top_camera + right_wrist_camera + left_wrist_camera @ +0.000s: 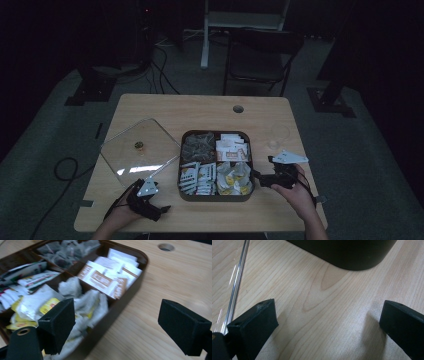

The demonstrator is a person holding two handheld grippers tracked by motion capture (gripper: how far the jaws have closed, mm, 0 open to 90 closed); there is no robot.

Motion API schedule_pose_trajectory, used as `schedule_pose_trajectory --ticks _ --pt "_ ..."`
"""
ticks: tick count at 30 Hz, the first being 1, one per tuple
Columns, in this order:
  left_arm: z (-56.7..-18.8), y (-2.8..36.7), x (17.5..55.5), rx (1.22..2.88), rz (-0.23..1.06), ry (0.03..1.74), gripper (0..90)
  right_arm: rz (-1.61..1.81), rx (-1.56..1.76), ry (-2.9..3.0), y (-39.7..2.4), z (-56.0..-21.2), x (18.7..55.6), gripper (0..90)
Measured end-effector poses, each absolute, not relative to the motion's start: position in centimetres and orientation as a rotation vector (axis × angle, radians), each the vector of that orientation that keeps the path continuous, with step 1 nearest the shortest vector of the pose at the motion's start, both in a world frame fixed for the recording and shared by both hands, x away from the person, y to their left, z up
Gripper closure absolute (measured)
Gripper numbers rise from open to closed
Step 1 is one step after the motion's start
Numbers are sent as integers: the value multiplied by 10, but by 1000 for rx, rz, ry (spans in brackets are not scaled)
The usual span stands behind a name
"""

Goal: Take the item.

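A dark four-compartment box [216, 198] sits mid-table, holding dark tea bags [197, 146], brown-and-white sachets [232, 148], yellow-and-white sachets [234, 177] and white printed packets [197, 179]. Its clear lid [125, 150] with a small knob [139, 146] lies flat to the left. My left gripper [161, 210] rests open near the table's front edge, left of the box; between its jaws [327, 317] is bare wood, with the box corner [344, 252] ahead. My right gripper [257, 177] is open at the box's right side [143, 258], one jaw over the yellow-and-white sachets [47, 305].
A round cable hole [238, 108] is in the table's far side. The lid's edge [237, 287] runs just left of my left gripper. A folding chair [260, 55] and floor cables [65, 167] stand beyond and beside the table.
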State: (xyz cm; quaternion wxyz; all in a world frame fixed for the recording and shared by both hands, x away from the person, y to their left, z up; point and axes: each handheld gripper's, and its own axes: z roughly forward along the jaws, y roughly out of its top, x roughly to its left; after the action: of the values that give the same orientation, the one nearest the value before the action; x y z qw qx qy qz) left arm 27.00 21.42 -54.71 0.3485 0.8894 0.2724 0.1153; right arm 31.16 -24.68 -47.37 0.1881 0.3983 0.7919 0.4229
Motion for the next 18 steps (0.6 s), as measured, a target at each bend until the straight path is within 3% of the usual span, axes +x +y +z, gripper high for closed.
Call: schedule_pose_trajectory --ticks 2,4,7,18 --pt "-547 214 270 2306 298 706 18 1197 1094 2246 -240 -473 314 151" --pt "-547 214 270 2305 298 705 19 1201 1075 2270 -234 -472 315 236" --pt "-547 214 270 2306 298 705 19 1193 1050 2299 -223 -473 317 282" --pt "-547 214 270 2306 298 704 18 1133 1041 2356 -198 -488 328 360"
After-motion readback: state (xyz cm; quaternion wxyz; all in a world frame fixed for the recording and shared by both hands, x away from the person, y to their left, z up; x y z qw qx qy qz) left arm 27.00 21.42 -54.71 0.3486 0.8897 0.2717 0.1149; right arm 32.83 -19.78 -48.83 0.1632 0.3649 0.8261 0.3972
